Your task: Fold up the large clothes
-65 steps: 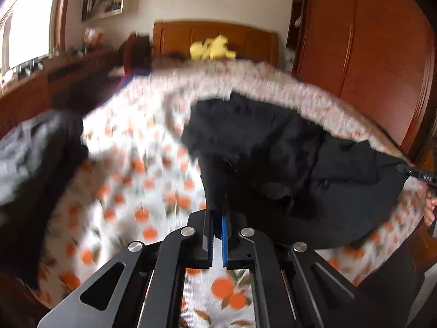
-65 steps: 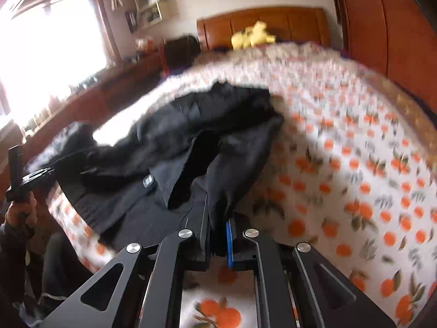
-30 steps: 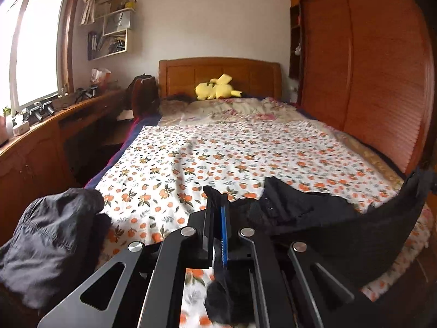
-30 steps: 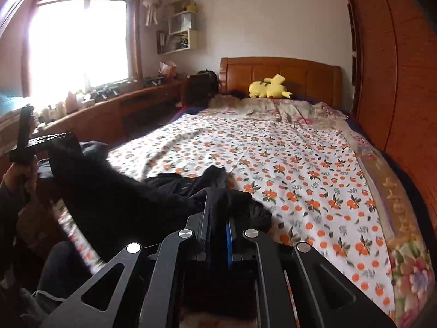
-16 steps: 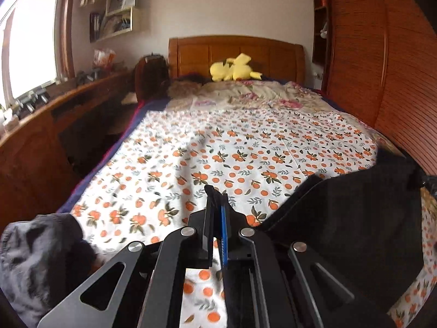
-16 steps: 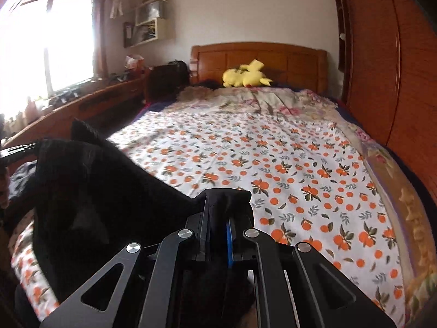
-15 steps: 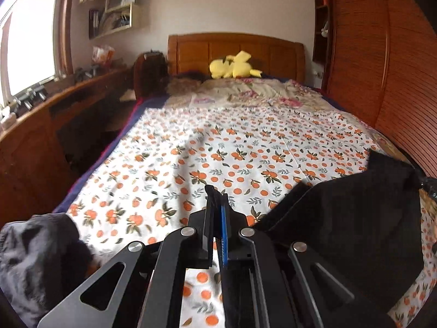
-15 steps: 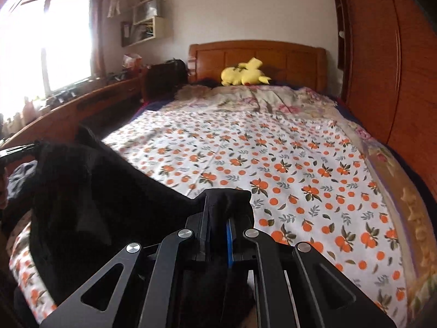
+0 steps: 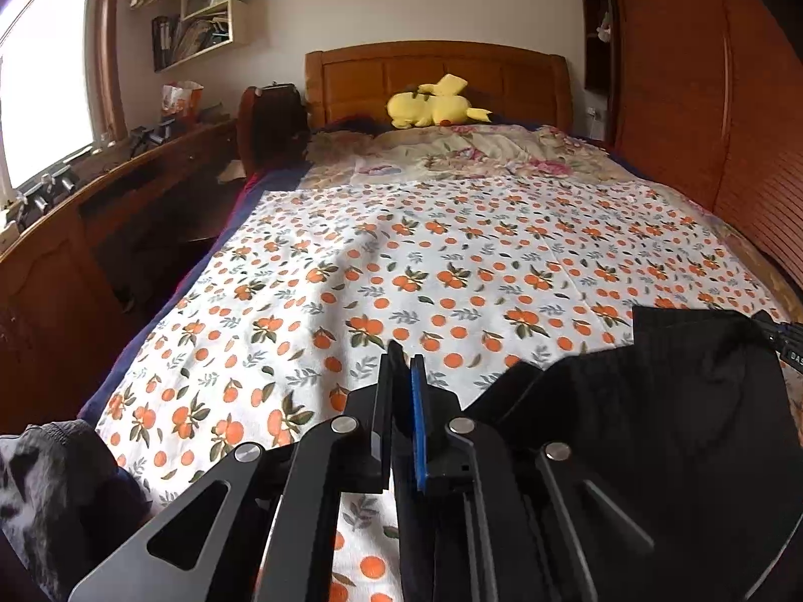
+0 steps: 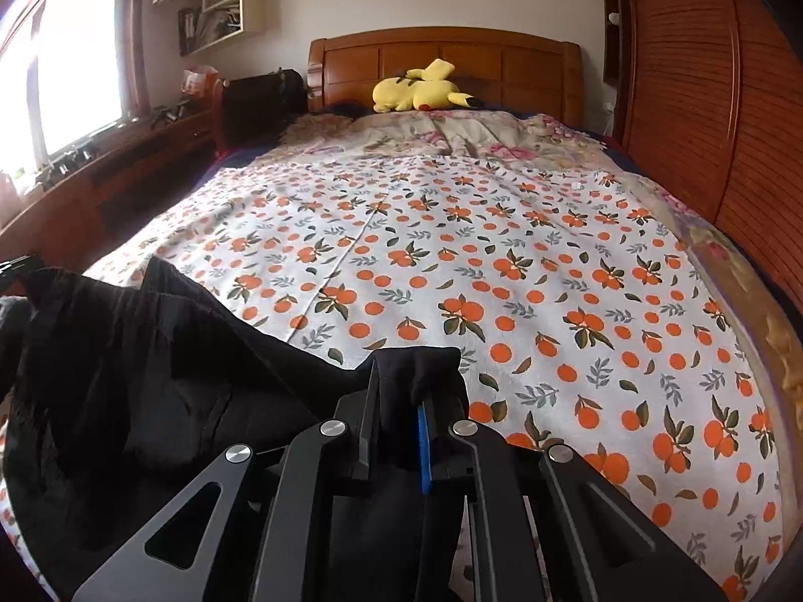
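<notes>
A large black garment (image 9: 667,431) hangs stretched between my two grippers over the near end of the bed. My left gripper (image 9: 401,366) is shut on one edge of it; the cloth runs down between the jaws. My right gripper (image 10: 399,376) is shut on the other edge, with a fold bunched over the fingertips. The black garment (image 10: 150,366) spreads to the left in the right wrist view. Each gripper shows at the far edge of the other's view, the right gripper (image 9: 788,341) and the left gripper (image 10: 15,266).
The bed has an orange-print sheet (image 9: 451,271), a wooden headboard (image 9: 436,75) and a yellow plush toy (image 9: 431,103). A wooden desk (image 9: 75,210) runs along the left, a wooden wardrobe (image 9: 727,115) along the right. Another dark garment (image 9: 45,491) lies at lower left.
Both grippers have lifted the black garment off the bed and pulled it toward the near end, spreading it out between them. Both stayed shut on it.
</notes>
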`<state>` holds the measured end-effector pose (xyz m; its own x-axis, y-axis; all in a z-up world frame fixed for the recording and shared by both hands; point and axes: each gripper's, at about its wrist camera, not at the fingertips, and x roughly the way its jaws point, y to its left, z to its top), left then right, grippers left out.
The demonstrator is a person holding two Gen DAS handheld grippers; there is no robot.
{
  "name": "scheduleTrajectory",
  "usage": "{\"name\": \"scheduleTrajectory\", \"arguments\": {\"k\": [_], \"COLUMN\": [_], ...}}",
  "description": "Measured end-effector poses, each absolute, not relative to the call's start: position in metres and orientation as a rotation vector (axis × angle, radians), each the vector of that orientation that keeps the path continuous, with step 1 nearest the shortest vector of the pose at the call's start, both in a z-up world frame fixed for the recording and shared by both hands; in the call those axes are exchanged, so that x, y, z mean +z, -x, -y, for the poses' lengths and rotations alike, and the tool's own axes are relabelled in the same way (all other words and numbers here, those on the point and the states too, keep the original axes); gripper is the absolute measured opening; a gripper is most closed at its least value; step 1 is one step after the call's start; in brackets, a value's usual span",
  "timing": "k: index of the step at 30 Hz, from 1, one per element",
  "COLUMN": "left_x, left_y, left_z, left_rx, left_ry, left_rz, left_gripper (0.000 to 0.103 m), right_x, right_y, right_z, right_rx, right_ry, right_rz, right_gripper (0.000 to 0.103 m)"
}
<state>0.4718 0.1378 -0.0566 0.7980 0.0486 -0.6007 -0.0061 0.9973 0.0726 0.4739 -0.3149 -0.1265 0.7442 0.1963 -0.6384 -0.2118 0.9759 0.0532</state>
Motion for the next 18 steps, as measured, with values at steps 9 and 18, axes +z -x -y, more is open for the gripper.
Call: {"name": "scheduleTrajectory", "arguments": {"k": [9,18], "left_x": [-0.053,-0.068], "left_y": [-0.438,-0.366], "left_z": [-0.136,-0.108], "left_rx": [-0.008,-0.107], "left_ry": [-0.046,-0.085], "left_rz": [-0.582,-0.602], "left_gripper": [0.101,0.101], "right_x": [-0.132,-0.103], "right_y": [-0.486,-0.430], "right_z": [0.305,0.297], "right_rx": [0.130,0.231], "right_ry": [0.019,0.054], "right_rz": [-0.713,-0.651], "right_gripper": [0.081,0.096]}}
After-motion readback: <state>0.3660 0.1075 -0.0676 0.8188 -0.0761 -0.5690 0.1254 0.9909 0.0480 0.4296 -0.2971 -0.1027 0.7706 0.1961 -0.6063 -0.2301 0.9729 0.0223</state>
